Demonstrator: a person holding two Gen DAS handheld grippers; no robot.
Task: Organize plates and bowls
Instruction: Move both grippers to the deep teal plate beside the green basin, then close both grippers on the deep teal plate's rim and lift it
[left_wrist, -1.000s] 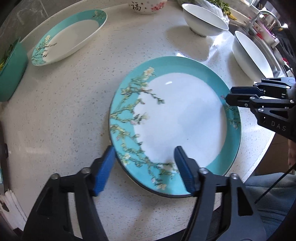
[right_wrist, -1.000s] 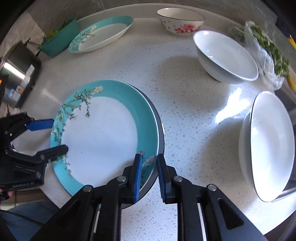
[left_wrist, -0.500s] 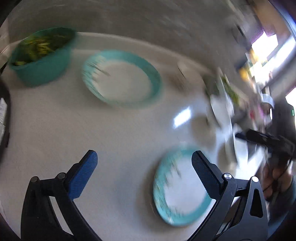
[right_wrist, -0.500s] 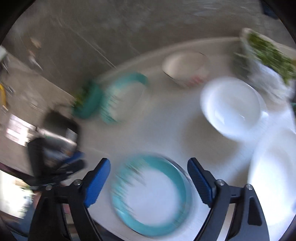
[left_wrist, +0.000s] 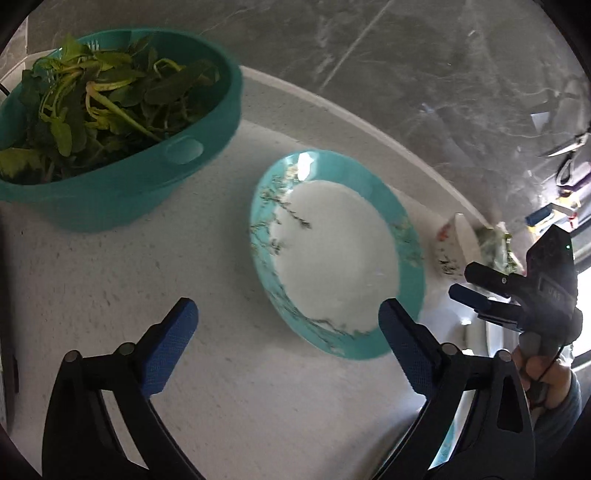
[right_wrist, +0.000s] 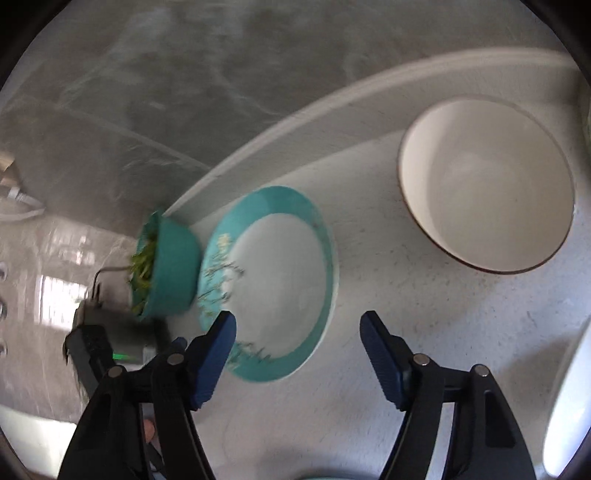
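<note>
left gripper (left_wrist: 288, 338) near, blue pads apart after closing a little, nothing between them. right gripper (right_wrist: 297, 354) likewise apart, closing a touch, empty. just beyond, on the speckled counter (left_wrist: 110, 280): shallow teal-rimmed plate (left_wrist: 332, 254), lying flat. left of it, teal basket (left_wrist: 110, 192) of greens; right and farther, white bowl (right_wrist: 487, 181). plate likely stiff, glazed, slippery, breakable, fairly heavy. best taken at the near rim, pads over and under the edge.

Right tool (right_wrist: 297, 338) gapes empty over the counter (right_wrist: 424, 295) — teal-rimmed plate (right_wrist: 321, 236) just ahead, white bowl (right_wrist: 484, 184) beyond.
</note>
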